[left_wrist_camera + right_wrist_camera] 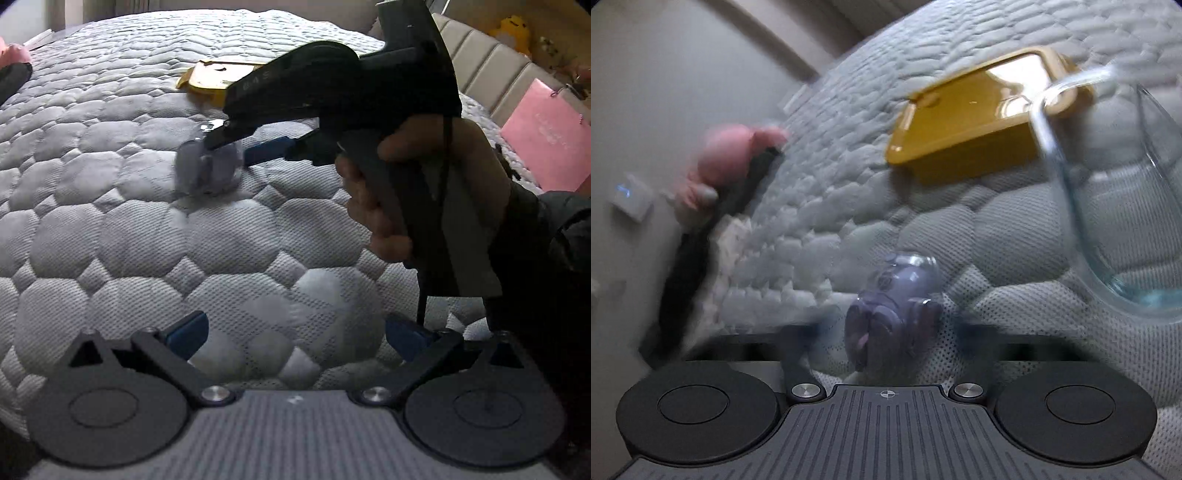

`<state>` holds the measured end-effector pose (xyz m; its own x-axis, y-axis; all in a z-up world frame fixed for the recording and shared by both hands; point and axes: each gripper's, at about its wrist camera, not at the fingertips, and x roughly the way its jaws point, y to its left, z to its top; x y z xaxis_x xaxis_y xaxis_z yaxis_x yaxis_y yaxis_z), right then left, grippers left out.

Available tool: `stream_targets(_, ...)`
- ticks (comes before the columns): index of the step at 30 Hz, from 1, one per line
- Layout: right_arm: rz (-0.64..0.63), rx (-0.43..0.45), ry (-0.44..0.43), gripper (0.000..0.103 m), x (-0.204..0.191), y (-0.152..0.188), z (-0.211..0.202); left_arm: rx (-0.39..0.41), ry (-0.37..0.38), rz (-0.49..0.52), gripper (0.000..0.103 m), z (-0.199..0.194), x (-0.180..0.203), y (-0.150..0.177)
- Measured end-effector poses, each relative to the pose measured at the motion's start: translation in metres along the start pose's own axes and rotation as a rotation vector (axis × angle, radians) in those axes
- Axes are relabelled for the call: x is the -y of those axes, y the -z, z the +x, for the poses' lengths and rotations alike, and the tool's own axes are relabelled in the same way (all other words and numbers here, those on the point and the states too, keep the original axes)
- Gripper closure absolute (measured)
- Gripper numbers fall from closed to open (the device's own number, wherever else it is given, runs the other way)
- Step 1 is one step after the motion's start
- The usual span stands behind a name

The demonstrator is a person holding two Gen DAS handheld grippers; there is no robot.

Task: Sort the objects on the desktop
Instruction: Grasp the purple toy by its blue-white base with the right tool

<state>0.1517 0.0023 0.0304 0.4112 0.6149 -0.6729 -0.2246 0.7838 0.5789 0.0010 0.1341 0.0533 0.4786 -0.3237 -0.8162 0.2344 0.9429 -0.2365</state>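
A small purple toy in a clear round capsule (208, 170) (894, 314) lies on the quilted grey mattress (147, 240). My right gripper (232, 147) (882, 332), held by a hand (373, 206), straddles the capsule. Its blurred fingers (798, 332) stand close on either side, and a thin gap shows on each side. My left gripper (295, 332) hangs open over bare mattress, nearer than the capsule, with nothing between its blue pads (188, 332). A yellow tray (210, 77) (960, 122) sits beyond the capsule.
A clear glass cup (1108, 203) looms at the right of the right wrist view, close to the capsule. A pink soft item (727, 158) (14, 55) lies at the mattress edge. A pink bag (546, 136) and a yellow plush (513, 29) rest by the padded headboard.
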Motion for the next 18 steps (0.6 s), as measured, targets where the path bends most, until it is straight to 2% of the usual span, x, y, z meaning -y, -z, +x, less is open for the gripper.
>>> stream_targets(4,0.012,-0.028,-0.010,0.062,0.002,-0.001,-0.016,0.000,0.007,-0.008,0.000,0.003,0.001,-0.003)
stream_targets(8,-0.062,0.041,0.017,0.066,0.000,-0.019,-0.063,-0.009,0.033,-0.061,0.000,0.011,-0.002,-0.009)
stream_targets(9,-0.080,0.068,0.029,0.072,0.000,-0.025,-0.078,-0.007,0.050,-0.084,0.000,0.014,-0.002,-0.012)
stream_targets(10,-0.096,0.093,0.045,0.103,0.000,-0.032,-0.091,-0.001,0.077,-0.114,0.000,0.017,-0.002,-0.016)
stream_targets(12,-0.120,0.132,0.092,0.102,0.000,-0.047,-0.113,0.011,0.129,-0.159,0.000,0.025,0.001,-0.025)
stream_targets(15,-0.208,0.140,0.183,0.102,-0.002,-0.057,-0.128,0.008,0.168,-0.195,0.000,0.041,0.005,-0.032)
stream_targets(16,-0.239,0.119,0.195,0.099,-0.002,-0.058,-0.131,0.007,0.168,-0.191,0.000,0.044,0.005,-0.030)
stream_targets(18,-0.254,0.015,0.152,0.094,-0.001,-0.050,-0.132,0.021,0.175,-0.147,0.000,0.044,0.004,-0.023)
